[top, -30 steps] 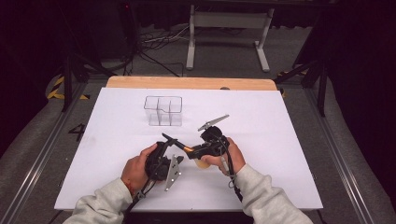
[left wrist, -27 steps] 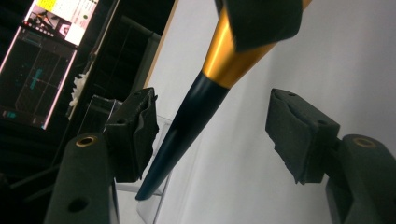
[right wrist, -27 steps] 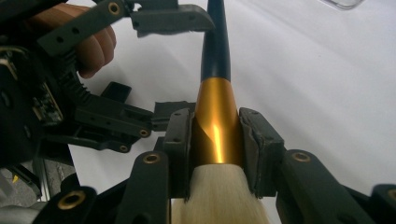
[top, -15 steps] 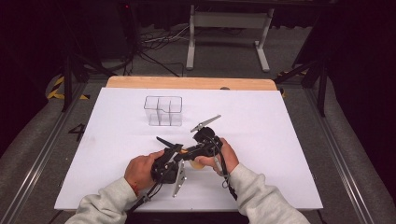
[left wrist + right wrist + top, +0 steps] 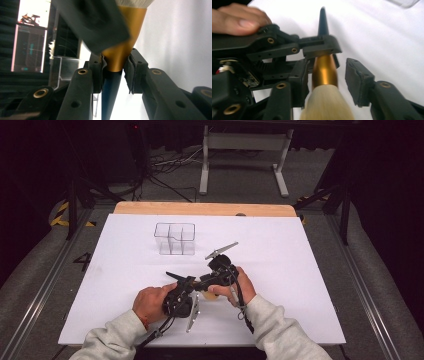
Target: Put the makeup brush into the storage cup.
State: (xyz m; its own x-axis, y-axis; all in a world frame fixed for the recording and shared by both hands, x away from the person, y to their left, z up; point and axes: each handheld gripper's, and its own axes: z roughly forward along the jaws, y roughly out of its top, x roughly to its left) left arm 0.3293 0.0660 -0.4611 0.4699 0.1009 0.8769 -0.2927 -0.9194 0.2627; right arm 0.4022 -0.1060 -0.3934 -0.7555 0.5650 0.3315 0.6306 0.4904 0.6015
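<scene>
Left hand-held gripper (image 5: 115,72) clamped on brush (image 5: 325,72) at its gold ferrule just above bench (image 5: 300,270), right hand-held gripper (image 5: 329,82) open around bristles; best kept level and steady during transfer, left releasing only once right has closed

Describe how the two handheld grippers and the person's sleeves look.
Both the left gripper and the right gripper are black, with brass-coloured rivets along the jaw arms and dark pads. Each carries a grey three-cornered plate and trails a black cable. The sleeves are light grey.
</scene>
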